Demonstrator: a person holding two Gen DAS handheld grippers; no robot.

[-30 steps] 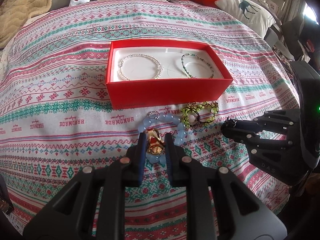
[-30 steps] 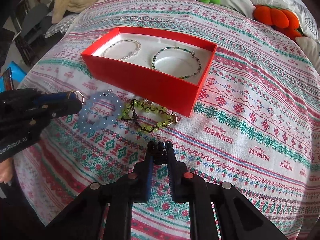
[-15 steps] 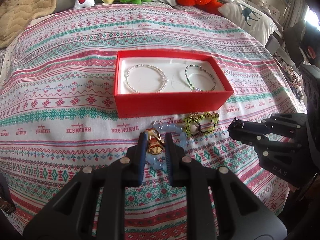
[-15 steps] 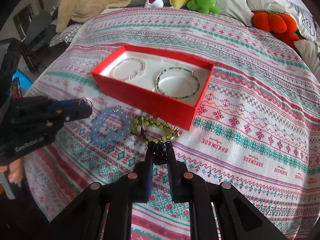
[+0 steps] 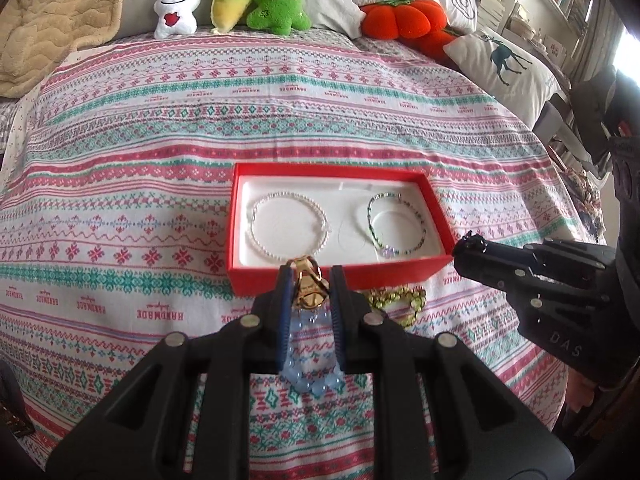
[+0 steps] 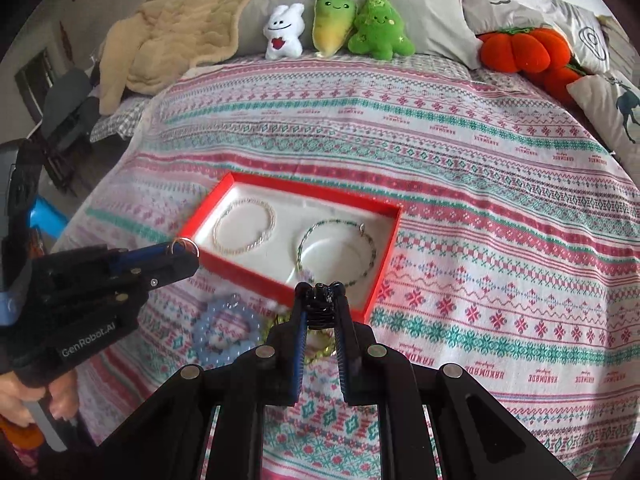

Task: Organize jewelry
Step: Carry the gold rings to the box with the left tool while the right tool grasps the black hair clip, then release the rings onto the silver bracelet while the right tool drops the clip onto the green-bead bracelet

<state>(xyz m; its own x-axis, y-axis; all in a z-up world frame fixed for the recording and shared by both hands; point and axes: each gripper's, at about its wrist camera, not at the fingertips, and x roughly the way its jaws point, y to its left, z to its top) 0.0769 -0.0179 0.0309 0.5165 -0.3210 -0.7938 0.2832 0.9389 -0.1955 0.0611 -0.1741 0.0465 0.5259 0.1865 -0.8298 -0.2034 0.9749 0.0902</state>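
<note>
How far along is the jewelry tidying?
Partly done. The red box already holds a pearl bracelet and a green beaded bracelet. In hand: the left tool grips a gold piece, the right tool a small black item. Left on the bedspread: a blue bead bracelet and a yellow-green one.
</note>
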